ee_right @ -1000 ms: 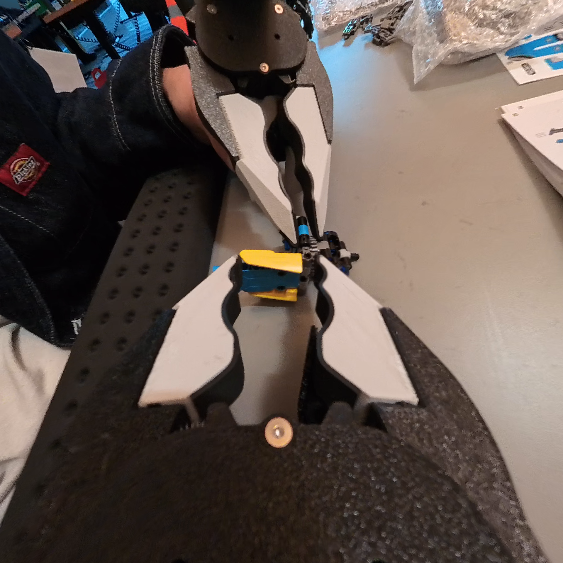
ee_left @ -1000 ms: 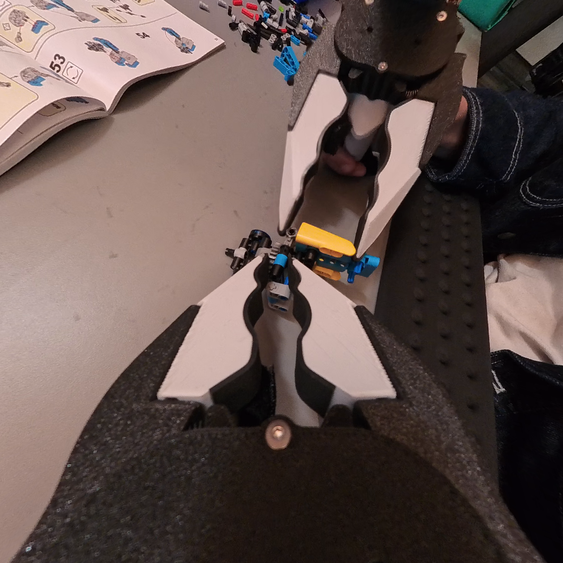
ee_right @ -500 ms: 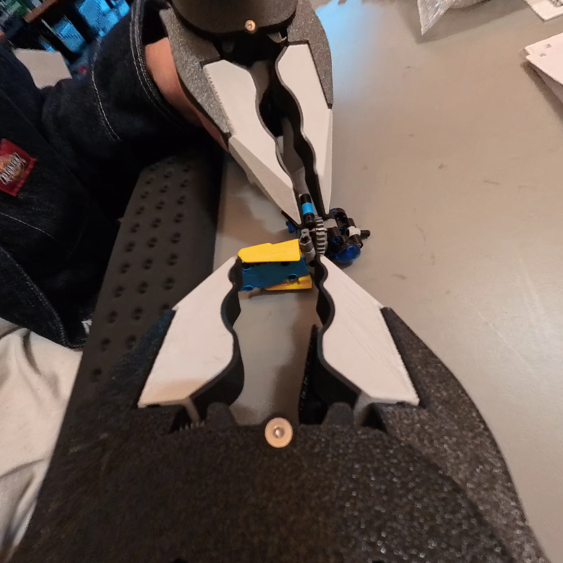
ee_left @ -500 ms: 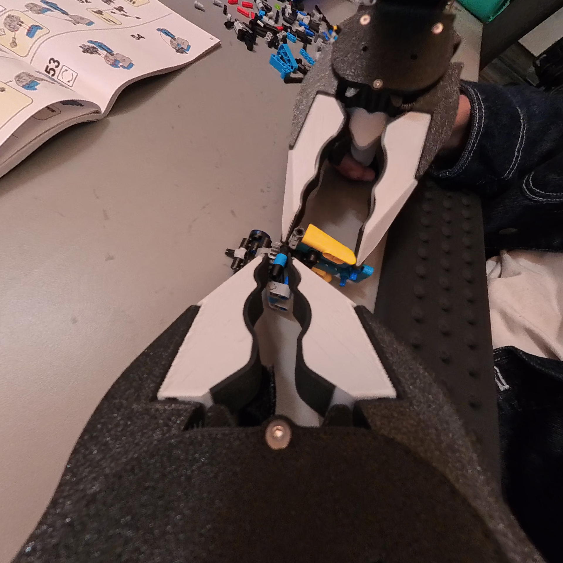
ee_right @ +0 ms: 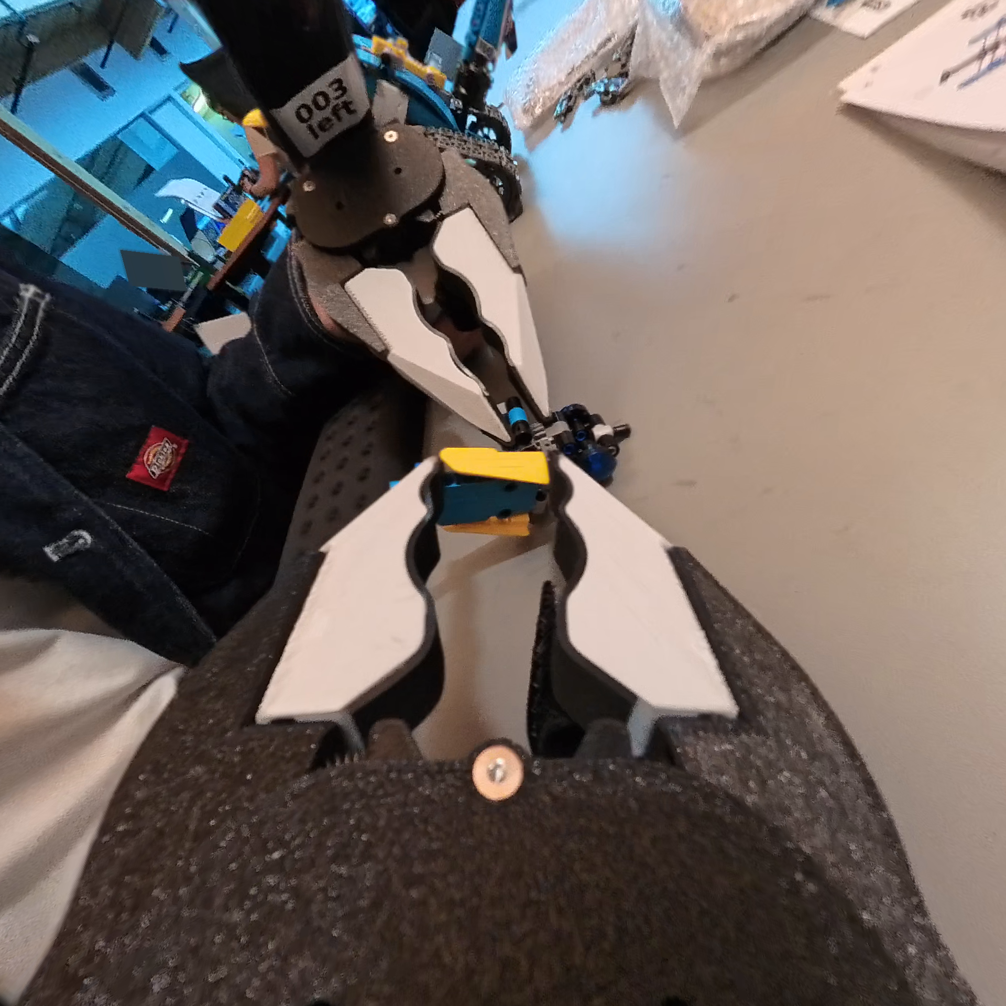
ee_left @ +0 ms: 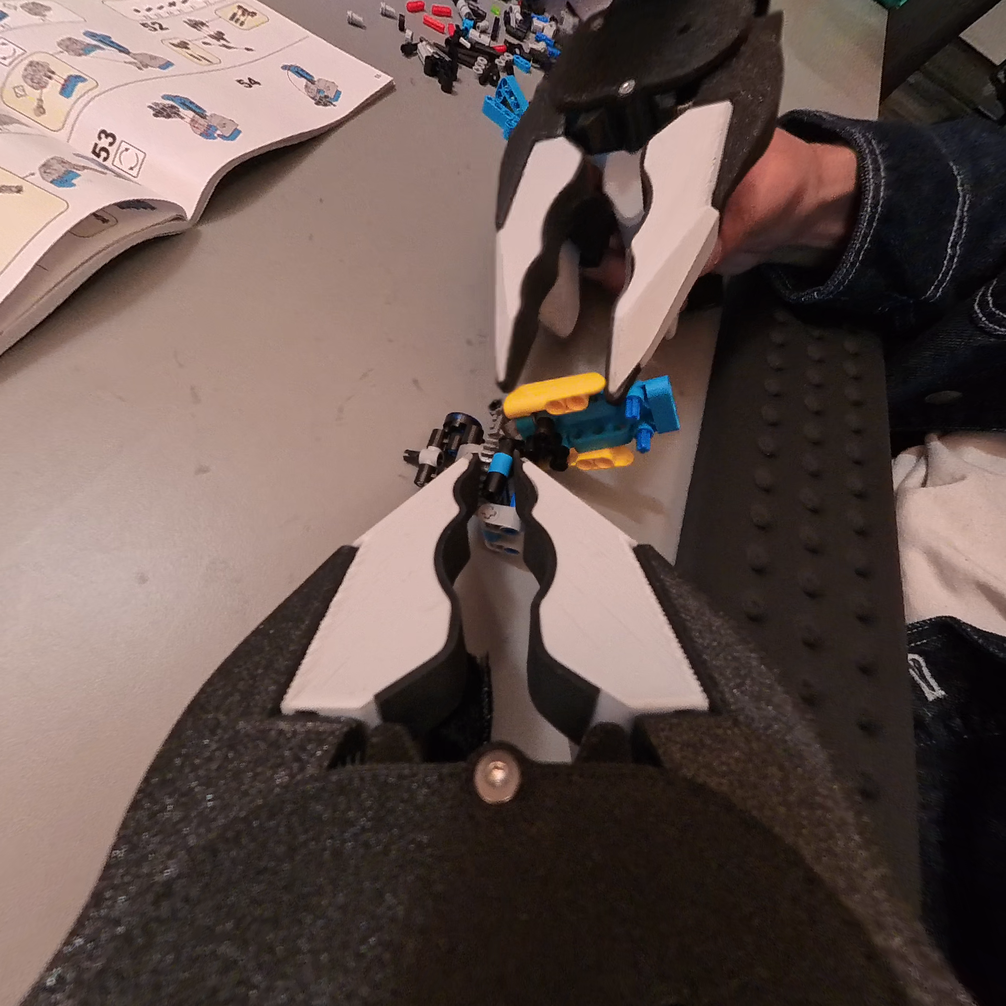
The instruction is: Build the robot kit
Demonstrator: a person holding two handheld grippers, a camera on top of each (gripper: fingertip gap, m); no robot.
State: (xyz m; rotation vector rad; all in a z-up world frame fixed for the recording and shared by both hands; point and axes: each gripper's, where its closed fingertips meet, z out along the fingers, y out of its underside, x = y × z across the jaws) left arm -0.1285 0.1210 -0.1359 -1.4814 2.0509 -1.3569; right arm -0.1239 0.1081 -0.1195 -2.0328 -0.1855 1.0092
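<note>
A small brick assembly is held above the grey table (ee_left: 218, 435) between both grippers. My left gripper (ee_left: 492, 471) is shut on its thin black and blue axle end (ee_left: 498, 462), with a grey and blue connector (ee_left: 501, 525) between the fingers. My right gripper (ee_right: 495, 465) is shut on the yellow and blue block (ee_right: 484, 495) at the other end. That block (ee_left: 577, 424) and the right gripper (ee_left: 560, 384) also show in the left wrist view. A black cluster with a gear (ee_left: 452, 435) sticks out to the side. The left gripper (ee_right: 525, 430) faces me in the right wrist view.
An open instruction booklet (ee_left: 136, 136) lies at the far left. A pile of small loose parts (ee_left: 479, 38) lies behind it. A black studded mat (ee_left: 805, 490) runs along the table's edge beside a person's dark denim sleeve (ee_left: 925, 218). Plastic bags (ee_right: 680, 54) and papers (ee_right: 936, 98) lie farther off.
My right gripper has tilted and turned with the yellow and blue block, so the block's blue side now faces the left wrist camera. My left gripper keeps its hold on the axle end.
</note>
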